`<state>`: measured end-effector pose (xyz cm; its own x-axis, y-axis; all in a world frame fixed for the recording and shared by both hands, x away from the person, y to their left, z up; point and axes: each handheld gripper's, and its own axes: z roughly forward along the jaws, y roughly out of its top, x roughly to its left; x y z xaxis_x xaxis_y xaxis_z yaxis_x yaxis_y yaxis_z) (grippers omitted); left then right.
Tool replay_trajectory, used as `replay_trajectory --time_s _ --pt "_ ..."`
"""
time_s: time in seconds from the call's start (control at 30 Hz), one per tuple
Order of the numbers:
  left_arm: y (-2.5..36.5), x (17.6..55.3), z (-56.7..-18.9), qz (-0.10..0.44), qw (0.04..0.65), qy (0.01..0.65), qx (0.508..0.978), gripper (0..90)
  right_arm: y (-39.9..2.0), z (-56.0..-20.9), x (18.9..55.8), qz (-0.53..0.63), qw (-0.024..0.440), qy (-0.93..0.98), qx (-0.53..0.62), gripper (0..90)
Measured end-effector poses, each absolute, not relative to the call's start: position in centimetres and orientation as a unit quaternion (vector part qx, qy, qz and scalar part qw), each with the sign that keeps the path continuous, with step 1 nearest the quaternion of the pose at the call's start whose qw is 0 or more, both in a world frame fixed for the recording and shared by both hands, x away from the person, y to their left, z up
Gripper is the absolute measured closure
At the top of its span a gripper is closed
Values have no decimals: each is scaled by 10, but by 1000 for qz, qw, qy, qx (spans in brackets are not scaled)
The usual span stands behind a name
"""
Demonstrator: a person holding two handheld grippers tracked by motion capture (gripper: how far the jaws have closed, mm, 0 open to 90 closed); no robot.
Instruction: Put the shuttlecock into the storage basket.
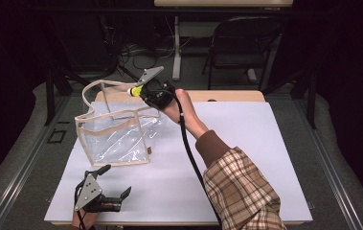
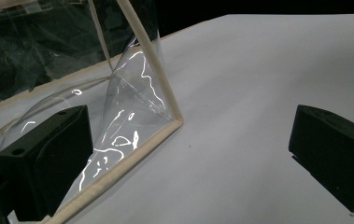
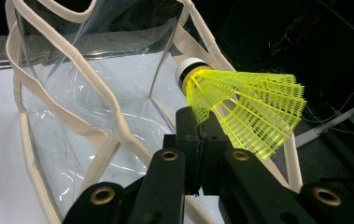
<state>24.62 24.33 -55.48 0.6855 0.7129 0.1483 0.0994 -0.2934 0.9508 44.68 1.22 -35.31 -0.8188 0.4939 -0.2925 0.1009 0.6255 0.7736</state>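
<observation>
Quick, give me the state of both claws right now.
Left claw: open, holding nothing, low over the white table beside the clear bag.
Right claw: shut on the yellow shuttlecock, held above the bag's open top.

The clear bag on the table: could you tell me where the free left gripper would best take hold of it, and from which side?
Probably the beige edge binding of the clear bag, near its closest bottom corner: it looks stiffer than the glossy film. The open left gripper sits just in front, so come from the person's side.
</observation>
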Motion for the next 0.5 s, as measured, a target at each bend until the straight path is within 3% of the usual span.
replay_trajectory --time_s 0.5 --pt "243 246 -555 289 530 271 750 0 20 -356 448 392 239 872 172 898"
